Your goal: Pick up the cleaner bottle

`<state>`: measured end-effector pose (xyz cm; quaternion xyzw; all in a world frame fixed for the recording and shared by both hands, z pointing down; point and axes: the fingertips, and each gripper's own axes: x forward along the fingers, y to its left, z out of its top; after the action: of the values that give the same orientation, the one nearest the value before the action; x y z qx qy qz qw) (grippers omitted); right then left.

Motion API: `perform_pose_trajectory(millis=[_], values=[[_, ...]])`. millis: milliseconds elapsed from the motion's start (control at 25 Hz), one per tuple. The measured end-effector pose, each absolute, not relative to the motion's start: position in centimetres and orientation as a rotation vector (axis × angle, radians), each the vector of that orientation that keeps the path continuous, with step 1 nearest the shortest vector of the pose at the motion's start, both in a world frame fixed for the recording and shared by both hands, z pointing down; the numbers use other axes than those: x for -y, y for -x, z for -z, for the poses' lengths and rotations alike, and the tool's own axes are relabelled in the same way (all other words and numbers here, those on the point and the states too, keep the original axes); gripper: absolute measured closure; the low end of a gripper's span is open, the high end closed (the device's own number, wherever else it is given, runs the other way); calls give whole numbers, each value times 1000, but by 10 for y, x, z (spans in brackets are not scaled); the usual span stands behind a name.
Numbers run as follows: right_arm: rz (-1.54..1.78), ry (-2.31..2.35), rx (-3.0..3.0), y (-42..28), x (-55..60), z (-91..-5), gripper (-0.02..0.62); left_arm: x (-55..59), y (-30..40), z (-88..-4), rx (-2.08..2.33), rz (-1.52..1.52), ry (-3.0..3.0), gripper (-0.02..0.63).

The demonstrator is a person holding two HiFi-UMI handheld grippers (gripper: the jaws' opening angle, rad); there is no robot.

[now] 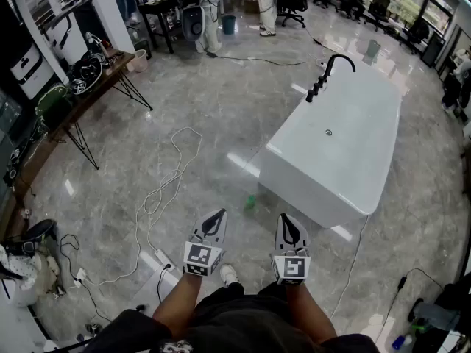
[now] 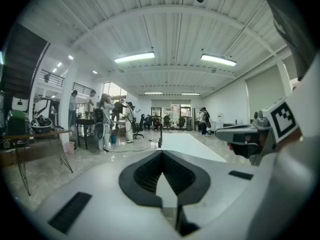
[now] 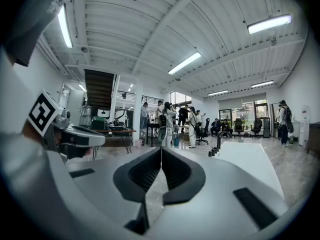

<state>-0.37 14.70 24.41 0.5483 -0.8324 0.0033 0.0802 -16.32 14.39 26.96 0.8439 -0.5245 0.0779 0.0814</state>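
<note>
While left gripper [image 1: 217,216] and right gripper [image 1: 285,220] are both closed and empty, the green bottle [image 1: 250,202], probably the cleaner, sits ahead, about midway between them.

floor [image 1: 221,109]: grey polished marble, glossy with light reflections. white tub [image 1: 309,190] stands directly on it, right of centre, black tap at the far end. small green thing [image 1: 250,201] on the floor just beside the tub's near left corner, too blurred to name. white cable [image 1: 175,169] lies in loose loops left of centre and runs down to a power strip [image 1: 160,259]. black cable [image 1: 257,59] crosses the far floor. teal bin [image 1: 229,24] stands far back. side table [image 1: 73,112] on thin black legs at left edge.
</note>
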Motion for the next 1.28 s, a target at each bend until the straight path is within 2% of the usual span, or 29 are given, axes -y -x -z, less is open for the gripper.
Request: perform_pose_trajectory(millis=[320,680,920,1280], values=[[-38,-1680,2449,-14,-68,-252,577,-55,141,-294,1513,-213,-2494,607],[-133,-1718,2409,-55,0,-328,577,14,107,-351,1507,-265,-2504,607],[-160,-1776,2418,-53,35,-425,577,60,100,-464,1457,-308,-2591,607],[-227,-1847,2309,-42,61,-660,577,96,105,-699,1424,-352,-2667,606]])
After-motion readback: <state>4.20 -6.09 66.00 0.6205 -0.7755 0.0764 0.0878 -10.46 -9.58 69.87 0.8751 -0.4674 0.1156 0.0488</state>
